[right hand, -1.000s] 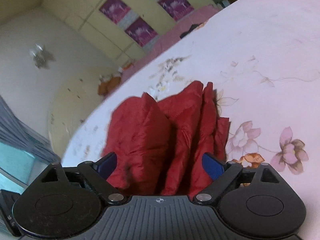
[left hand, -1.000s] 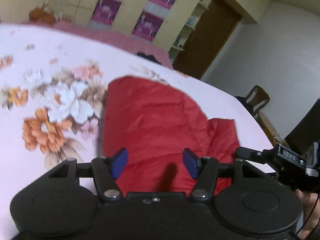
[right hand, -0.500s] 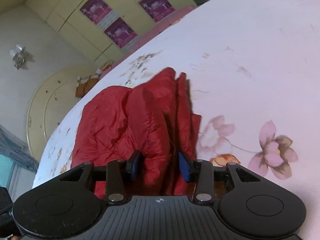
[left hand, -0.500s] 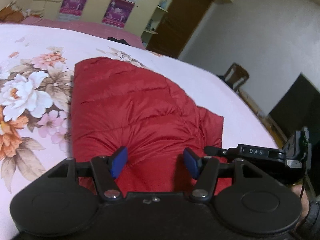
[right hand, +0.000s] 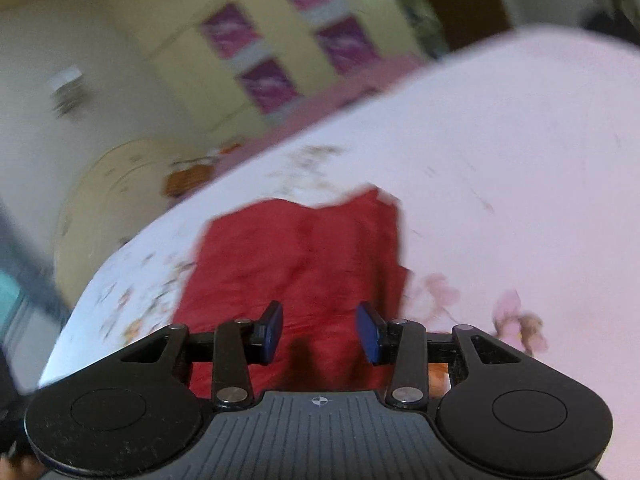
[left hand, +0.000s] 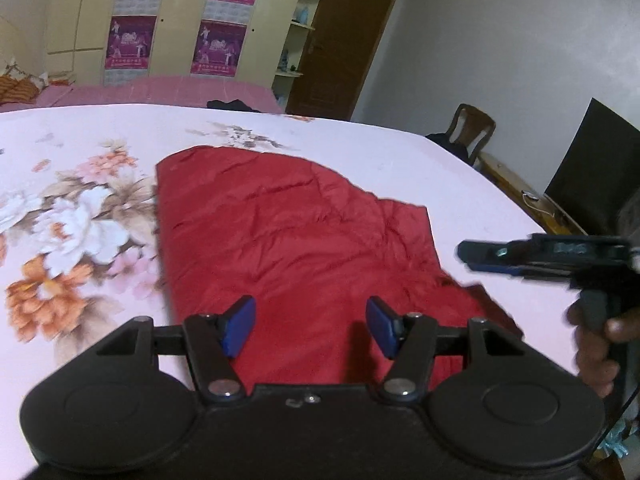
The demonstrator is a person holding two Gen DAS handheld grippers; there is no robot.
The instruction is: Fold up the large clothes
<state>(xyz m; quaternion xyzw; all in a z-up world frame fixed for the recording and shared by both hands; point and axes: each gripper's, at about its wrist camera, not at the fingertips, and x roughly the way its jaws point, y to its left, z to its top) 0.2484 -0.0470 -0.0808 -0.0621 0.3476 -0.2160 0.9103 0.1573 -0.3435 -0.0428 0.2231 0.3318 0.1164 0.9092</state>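
While the red padded garment (left hand: 296,240) lies flat on the floral bedspread (left hand: 72,216), we hold the left gripper (left hand: 311,326) and right gripper (right hand: 319,332) over its near edge, jaws apart and empty; we should pinch both near corners evenly before lifting.

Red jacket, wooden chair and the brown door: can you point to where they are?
Red jacket (left hand: 304,240), left wrist view, middle of its quilted top.
Wooden chair (left hand: 474,130), left wrist view, on its backrest.
Brown door (left hand: 340,40), left wrist view, middle of the panel.
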